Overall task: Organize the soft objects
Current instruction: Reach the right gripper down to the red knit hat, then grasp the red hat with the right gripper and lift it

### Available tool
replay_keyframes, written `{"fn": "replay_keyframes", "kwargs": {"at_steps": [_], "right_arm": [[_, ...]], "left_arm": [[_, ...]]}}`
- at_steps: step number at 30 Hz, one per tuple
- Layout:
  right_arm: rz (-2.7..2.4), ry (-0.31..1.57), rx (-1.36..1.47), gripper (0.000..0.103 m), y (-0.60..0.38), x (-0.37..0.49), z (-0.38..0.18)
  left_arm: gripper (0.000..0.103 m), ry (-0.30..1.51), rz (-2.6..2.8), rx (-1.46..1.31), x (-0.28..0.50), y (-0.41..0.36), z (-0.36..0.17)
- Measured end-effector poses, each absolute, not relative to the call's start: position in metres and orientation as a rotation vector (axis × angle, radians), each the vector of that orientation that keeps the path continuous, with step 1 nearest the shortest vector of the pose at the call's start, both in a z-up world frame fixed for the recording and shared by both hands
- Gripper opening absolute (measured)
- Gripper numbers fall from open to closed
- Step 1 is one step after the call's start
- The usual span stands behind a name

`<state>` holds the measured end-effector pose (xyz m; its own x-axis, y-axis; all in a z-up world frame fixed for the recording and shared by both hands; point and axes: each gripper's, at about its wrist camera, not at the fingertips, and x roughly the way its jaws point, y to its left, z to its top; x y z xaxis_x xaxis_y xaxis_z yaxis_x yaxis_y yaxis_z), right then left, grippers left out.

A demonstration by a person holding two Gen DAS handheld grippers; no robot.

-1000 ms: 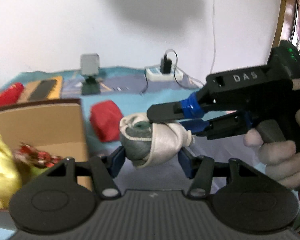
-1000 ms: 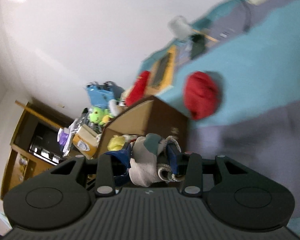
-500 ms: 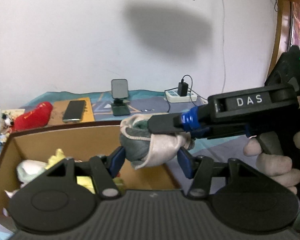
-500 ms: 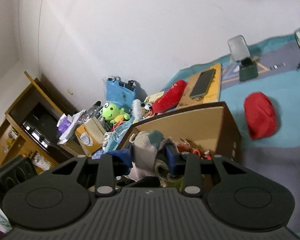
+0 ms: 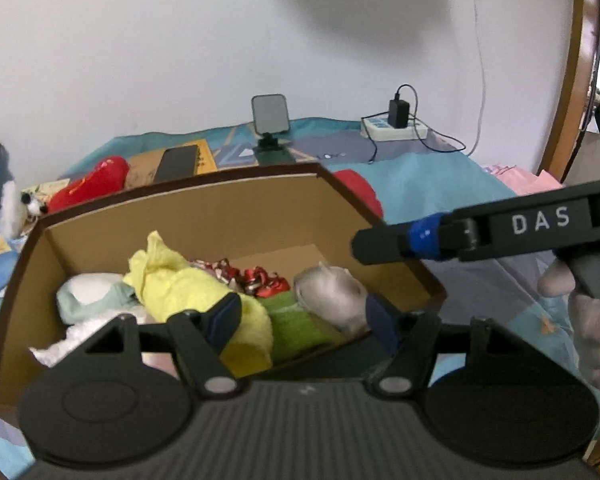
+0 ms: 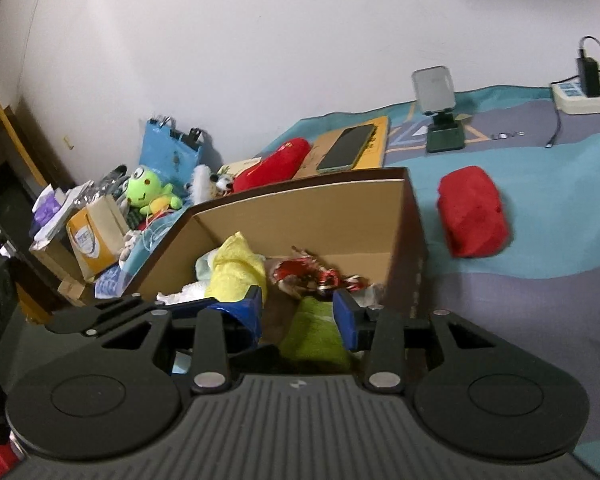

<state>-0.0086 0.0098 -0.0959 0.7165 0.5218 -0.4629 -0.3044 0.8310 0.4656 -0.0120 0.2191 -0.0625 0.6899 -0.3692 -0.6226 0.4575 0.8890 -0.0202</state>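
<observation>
Both tongs hang over the open box (image 5: 228, 216), and both are letting go. The left tongs (image 5: 300, 316) are opening, with nothing pressed between the blue pads. The grey sock ball (image 5: 332, 300) lies in the box just past the right pad, loose, beside a green cloth (image 5: 292, 320) and a yellow cloth (image 5: 180, 284).

The right tongs (image 6: 298, 314) are opening too, and nothing is held in them. In the left view they reach in from the right side, above the box's near corner.

The next soft thing looks to be the red bundle (image 6: 474, 212). It lies on the blue bed cover (image 6: 560, 208), outside the box, past the box's right wall. From the right tongs it is up and to the right, near but not touching the box. Its long side runs away from the tongs, tipped a little to the right. The right hand (image 5: 596, 320) is on that side, so it is likely the nearer one to reach for it.
</observation>
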Motion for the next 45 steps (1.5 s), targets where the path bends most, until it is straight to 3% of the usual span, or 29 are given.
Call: {"fn": "replay_keyframes", "kwargs": {"at_steps": [10, 18, 29, 45], "right_arm": [[0.31, 0.608, 0.479, 0.024, -0.052, -0.009, -0.102], [0.31, 0.655, 0.489, 0.024, -0.113, 0.026, -0.098], [0.494, 0.772, 0.442, 0.024, -0.152, 0.103, -0.101], [0.691, 0.896, 0.324, 0.024, -0.116, 0.202, -0.148]], "left_arm": [[0.068, 0.619, -0.546, 0.158, -0.006, 0.172, -0.044], [0.068, 0.549, -0.494, 0.298, 0.0, 0.079, -0.044], [0.069, 0.549, -0.239, 0.512, 0.033, -0.021, -0.101], [0.069, 0.613, 0.062, 0.685, 0.117, -0.048, -0.166]]}}
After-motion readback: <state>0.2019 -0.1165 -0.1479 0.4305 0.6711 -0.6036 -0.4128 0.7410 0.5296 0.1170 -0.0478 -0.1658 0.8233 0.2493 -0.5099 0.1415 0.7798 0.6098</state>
